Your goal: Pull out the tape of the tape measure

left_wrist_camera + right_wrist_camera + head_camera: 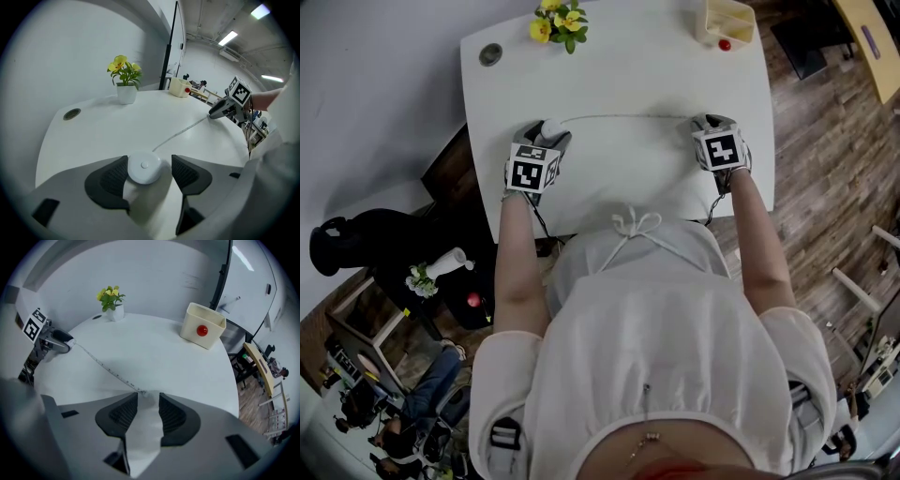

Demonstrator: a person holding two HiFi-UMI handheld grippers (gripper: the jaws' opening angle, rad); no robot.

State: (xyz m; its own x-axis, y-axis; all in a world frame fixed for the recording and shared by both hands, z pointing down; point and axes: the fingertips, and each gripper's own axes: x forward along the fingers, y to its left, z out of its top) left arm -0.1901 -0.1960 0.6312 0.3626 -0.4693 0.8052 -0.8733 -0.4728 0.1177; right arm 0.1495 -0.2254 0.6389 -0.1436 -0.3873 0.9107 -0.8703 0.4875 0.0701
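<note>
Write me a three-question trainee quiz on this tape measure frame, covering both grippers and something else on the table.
1. True or false: the right gripper is clamped on the end of the tape.
2. What sits between the jaws of the left gripper? A) a flower pot B) the round white tape measure case C) nothing
3. Fill in: the flowers in the white pot are ____.

Key
1. False: its jaws stand apart and the tape's end lies on the table at their tips.
2. B
3. yellow
</note>
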